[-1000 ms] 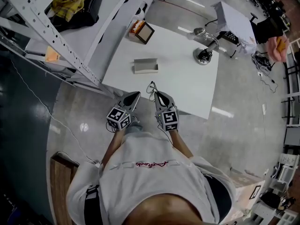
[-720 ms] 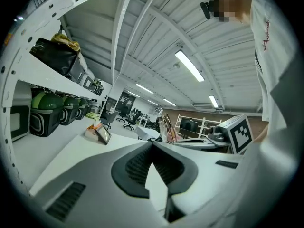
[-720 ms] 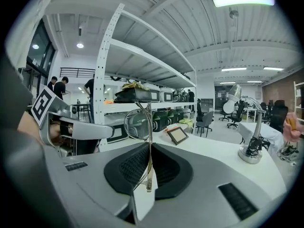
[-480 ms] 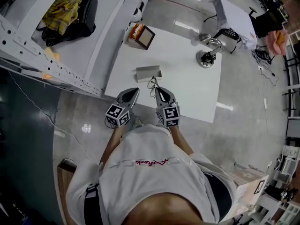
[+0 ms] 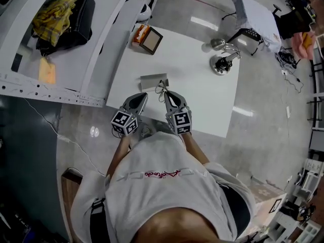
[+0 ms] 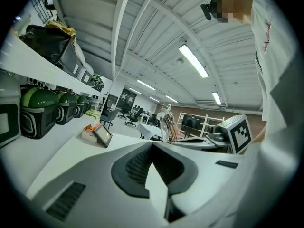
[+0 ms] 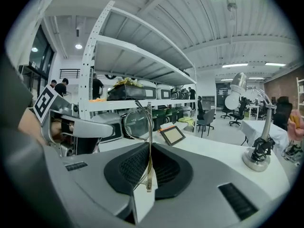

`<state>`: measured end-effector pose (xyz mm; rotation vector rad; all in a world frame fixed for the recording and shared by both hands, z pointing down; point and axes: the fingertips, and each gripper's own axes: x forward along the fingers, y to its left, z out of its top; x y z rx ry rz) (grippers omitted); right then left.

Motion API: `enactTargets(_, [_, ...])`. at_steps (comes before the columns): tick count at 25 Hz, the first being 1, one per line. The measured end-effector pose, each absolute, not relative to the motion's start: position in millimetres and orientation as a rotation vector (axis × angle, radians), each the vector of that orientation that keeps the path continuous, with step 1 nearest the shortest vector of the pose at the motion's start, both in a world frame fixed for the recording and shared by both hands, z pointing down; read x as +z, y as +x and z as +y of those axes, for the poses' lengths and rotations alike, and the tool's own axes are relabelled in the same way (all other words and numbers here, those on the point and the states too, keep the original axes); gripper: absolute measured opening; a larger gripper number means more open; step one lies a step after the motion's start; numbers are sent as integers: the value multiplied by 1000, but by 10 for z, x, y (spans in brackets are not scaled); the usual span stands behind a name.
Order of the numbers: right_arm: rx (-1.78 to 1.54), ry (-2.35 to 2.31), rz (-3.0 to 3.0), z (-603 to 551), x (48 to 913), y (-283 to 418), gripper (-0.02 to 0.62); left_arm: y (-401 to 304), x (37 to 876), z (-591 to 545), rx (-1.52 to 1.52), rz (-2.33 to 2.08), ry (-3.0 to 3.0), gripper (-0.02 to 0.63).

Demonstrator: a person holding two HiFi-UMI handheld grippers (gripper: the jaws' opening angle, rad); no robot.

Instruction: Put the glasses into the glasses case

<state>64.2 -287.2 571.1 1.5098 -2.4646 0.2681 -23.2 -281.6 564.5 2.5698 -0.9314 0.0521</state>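
Note:
A grey glasses case [image 5: 153, 81] lies closed near the front edge of the white table [image 5: 202, 95]. My right gripper [image 5: 165, 94] is shut on one temple of the thin-framed glasses [image 5: 162, 88], which stand up from its tips just in front of the case. In the right gripper view the temple runs down between the pads and the lenses of the glasses [image 7: 137, 122] rise above the gripper [image 7: 148, 148]. My left gripper [image 5: 143, 96] hangs beside it to the left, its jaws shut with nothing between them [image 6: 152, 144]. The case is hidden in both gripper views.
A tablet-like frame [image 5: 153, 40] and an orange box [image 5: 140, 33] stand at the table's far left corner. A desk lamp [image 5: 221, 61] is at the far right. White shelving [image 5: 61, 39] with a bag runs along the left.
Both grippers, with the glasses in the right one, have moved forward over the table's front edge and now sit close to the case.

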Motion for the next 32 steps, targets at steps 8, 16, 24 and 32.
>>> enactTargets(8, [310,1397,-2508,-3299,5829,786,17,-49,5738,-3088,75,-1026,2500,8])
enactTargets(16, [407,1293,-2486,-3333,6160,683,17,-100,5932,-3130,84,-1055,2429,8])
enactTargets(24, [471,1200,-2437,-3224,6475,568,17,-206,6101,-3150,79,-1068,2371,8])
enactTargets(32, [504,1068,-2392,-3025,6786,430,17,-326,6214,-3072,77,-1085,2330,8])
